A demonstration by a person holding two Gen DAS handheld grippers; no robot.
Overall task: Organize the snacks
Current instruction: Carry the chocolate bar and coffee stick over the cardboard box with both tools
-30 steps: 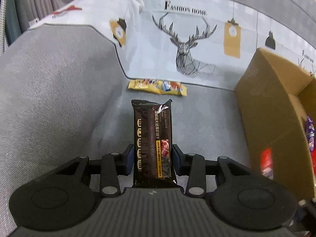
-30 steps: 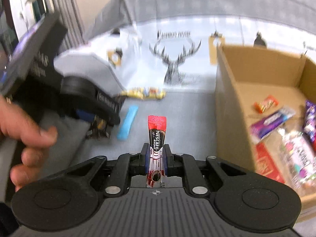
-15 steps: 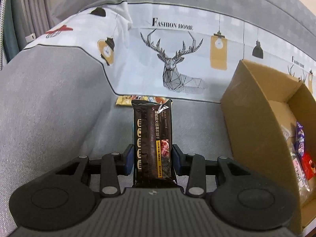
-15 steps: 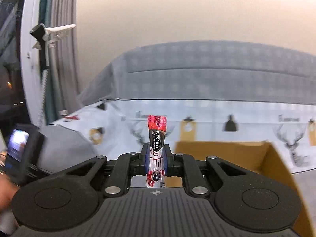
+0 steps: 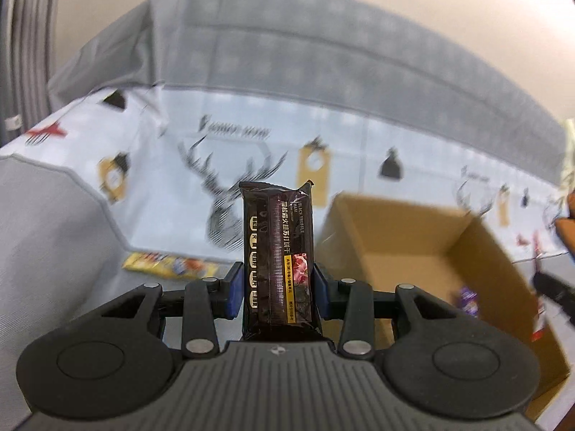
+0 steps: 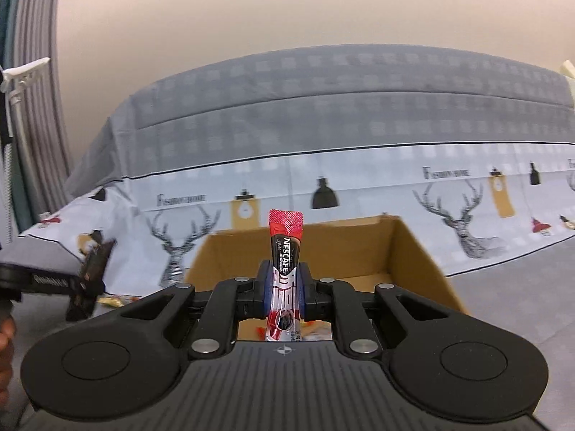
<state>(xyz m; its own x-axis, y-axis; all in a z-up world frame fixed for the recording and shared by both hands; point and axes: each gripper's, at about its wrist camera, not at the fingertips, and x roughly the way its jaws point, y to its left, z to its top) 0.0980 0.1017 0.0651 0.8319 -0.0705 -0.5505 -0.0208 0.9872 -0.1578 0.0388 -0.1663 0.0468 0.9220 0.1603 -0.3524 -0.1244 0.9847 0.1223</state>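
Observation:
My left gripper (image 5: pixel 276 285) is shut on a dark brown cracker pack (image 5: pixel 276 251) that stands upright between its blue pads. It hangs in the air left of an open cardboard box (image 5: pixel 424 248). My right gripper (image 6: pixel 284 287) is shut on a red and black Nescafe coffee stick (image 6: pixel 284 251), held upright just before and above the same box (image 6: pixel 409 248). A few snack wrappers (image 6: pixel 312 327) show low inside it. The left gripper with its dark pack (image 6: pixel 90 276) appears at the left edge of the right wrist view.
A yellow snack bag (image 5: pixel 161 264) lies on the grey sofa seat (image 5: pixel 54 237) near the deer-print cloth (image 5: pixel 341 136). A purple wrapper (image 5: pixel 467 298) lies in the box. The grey backrest (image 6: pixel 323 115) rises behind. A person's hand (image 6: pixel 5 337) is at the far left.
Both grippers rose and tilted upward with their packs still held. The left one swung right toward the box; the right one moved over the box's near edge.

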